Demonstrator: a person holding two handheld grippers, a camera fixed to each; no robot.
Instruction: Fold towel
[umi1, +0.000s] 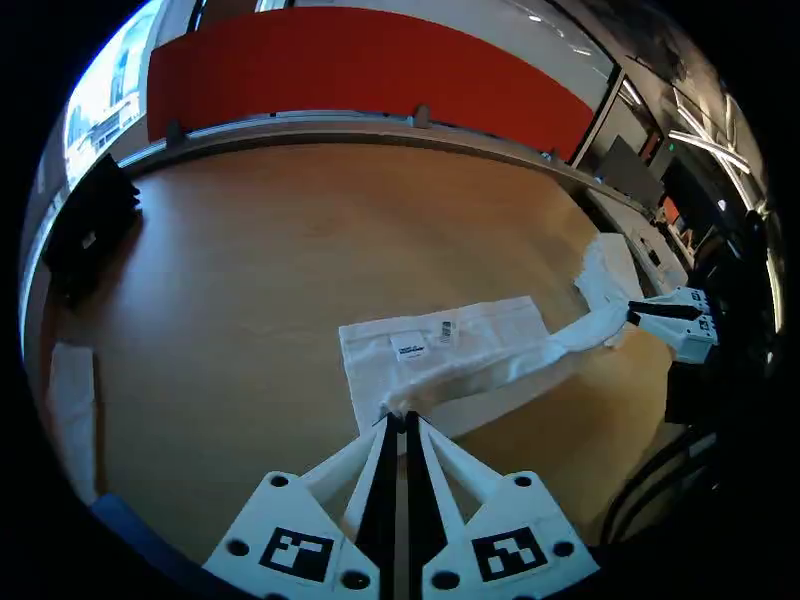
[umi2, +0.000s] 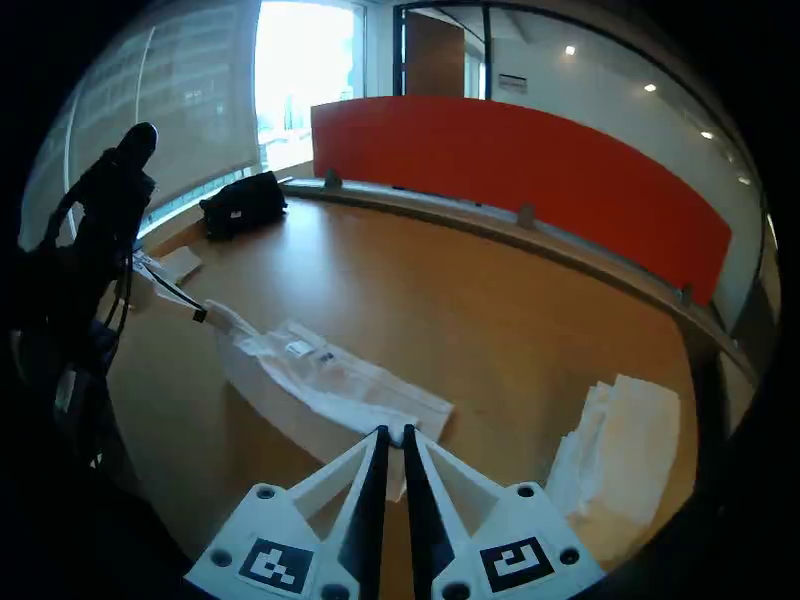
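Your left gripper (umi1: 397, 420) has its fingers pressed together on a corner of the white towel (umi1: 450, 345); your right gripper (umi2: 393, 435) seems clamped on the opposite corner, though the contact is small; the towel stretches between them, low over the wooden table (umi1: 280, 250); folded cloths (umi2: 625, 440) lie near right.

Towel (umi2: 330, 385) on table (umi2: 450, 290) — stack (umi2: 625, 440) beside

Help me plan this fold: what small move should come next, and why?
The left tool and right tool each pinch an end of the towel, one edge raised between them, the rest flat on the table. So probably carry both forward and lay that edge on the far one.
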